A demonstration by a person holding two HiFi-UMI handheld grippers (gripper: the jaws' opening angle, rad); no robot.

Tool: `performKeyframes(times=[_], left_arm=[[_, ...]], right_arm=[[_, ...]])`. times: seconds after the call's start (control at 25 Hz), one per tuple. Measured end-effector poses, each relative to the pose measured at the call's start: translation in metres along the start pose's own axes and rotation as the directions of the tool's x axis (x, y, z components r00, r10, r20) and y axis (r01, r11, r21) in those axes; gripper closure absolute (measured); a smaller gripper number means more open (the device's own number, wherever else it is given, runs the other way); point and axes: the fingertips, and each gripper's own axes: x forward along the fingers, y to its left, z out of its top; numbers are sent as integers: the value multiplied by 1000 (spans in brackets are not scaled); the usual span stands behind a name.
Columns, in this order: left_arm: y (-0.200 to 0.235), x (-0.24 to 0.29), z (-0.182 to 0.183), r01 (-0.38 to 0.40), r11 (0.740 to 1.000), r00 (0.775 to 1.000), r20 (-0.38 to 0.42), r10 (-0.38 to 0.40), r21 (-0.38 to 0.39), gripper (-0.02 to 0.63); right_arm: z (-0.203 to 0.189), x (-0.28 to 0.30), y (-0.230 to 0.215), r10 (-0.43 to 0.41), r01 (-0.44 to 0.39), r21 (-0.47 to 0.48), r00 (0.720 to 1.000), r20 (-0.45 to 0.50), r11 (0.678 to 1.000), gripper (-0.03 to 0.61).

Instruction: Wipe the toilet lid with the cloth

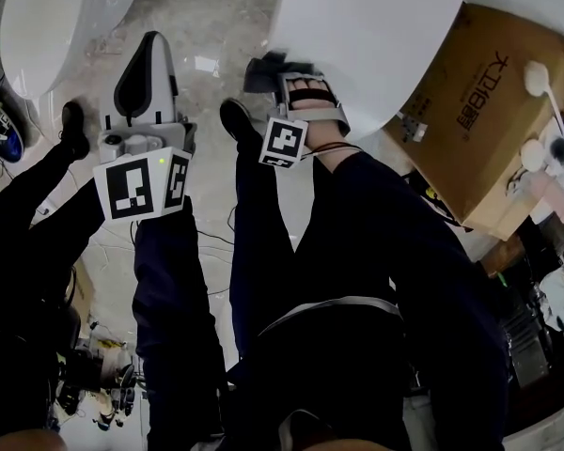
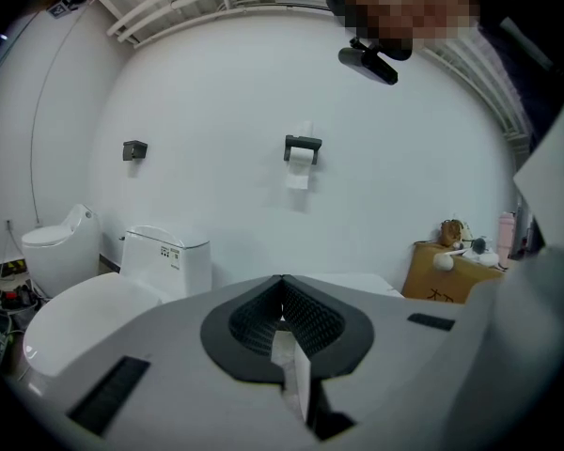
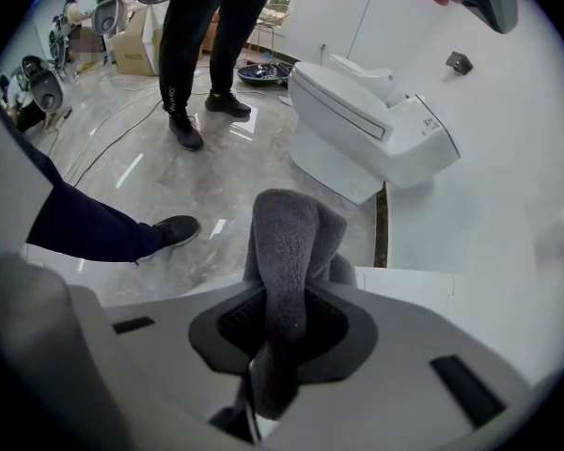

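Observation:
In the head view the white toilet lid [image 1: 367, 26] fills the top right. My right gripper [image 1: 274, 71] is at its left edge, shut on a dark grey cloth [image 1: 261, 69]. In the right gripper view the fuzzy cloth [image 3: 287, 238] stands folded up out of the shut jaws of that gripper [image 3: 280, 319]. My left gripper [image 1: 148, 39] hangs further left over the floor, apart from the lid. In the left gripper view its jaws [image 2: 282, 294] are shut with nothing between them.
A cardboard box [image 1: 479, 111] with brushes stands right of the toilet. Another white toilet [image 1: 38, 22] is at the top left. A second person's legs [image 3: 197, 45] stand on the marble floor beside a toilet [image 3: 357, 130]. A paper holder [image 2: 301, 153] hangs on the wall.

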Motion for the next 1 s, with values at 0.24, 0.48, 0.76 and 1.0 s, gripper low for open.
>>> performKeyframes(times=[0.24,0.48,0.76,1.0], left_arm=[[-2,-7,-1,-22,1000,1000,10,22,2,598],[-14,-1,-1,-30,1000,1000,10,30,-6,598],[-37,13,7,-21,1000,1000,21,22,-23,598],[-43,17,13,-24,999,999,35,25,-30,598]], right_arm=[[7,-13,41,154,-158,138,987,43,978,506],[10,-45,-8,59,-255,618,946,320,744,505],[-17,-128,-153,-403,-163,875,839,366,455,505],[-41,-185,-215,-614,-215,909,680,401,356,505]])
